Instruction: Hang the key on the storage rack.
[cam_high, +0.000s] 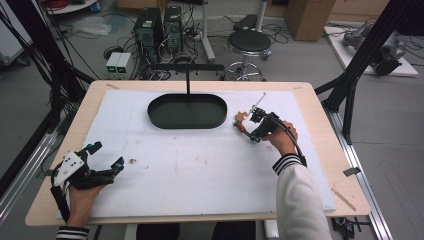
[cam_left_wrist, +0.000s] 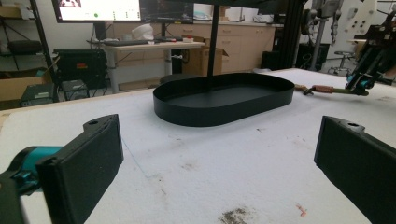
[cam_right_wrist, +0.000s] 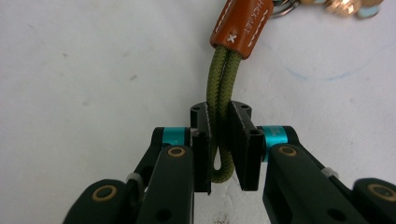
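Observation:
A keychain lies on the white mat just right of the black oval tray (cam_high: 187, 111): an olive green cord loop (cam_right_wrist: 222, 93) with a brown leather sleeve (cam_right_wrist: 241, 25) and metal pieces at its far end (cam_high: 241, 118). My right gripper (cam_high: 256, 134) (cam_right_wrist: 219, 144) is shut on the cord loop, with both strands pinched between its jaws. My left gripper (cam_high: 107, 156) rests at the near left of the mat, jaws wide open and nothing between its pads (cam_left_wrist: 100, 158). Its view shows the tray (cam_left_wrist: 224, 95) ahead and the keychain (cam_left_wrist: 322, 88) to the right.
A thin black post (cam_high: 188, 82) rises from the tray and carries a crossbar. The white mat (cam_high: 200, 165) covers most of the wooden table and bears small stains. Stools, computers and cables stand on the floor beyond the far edge.

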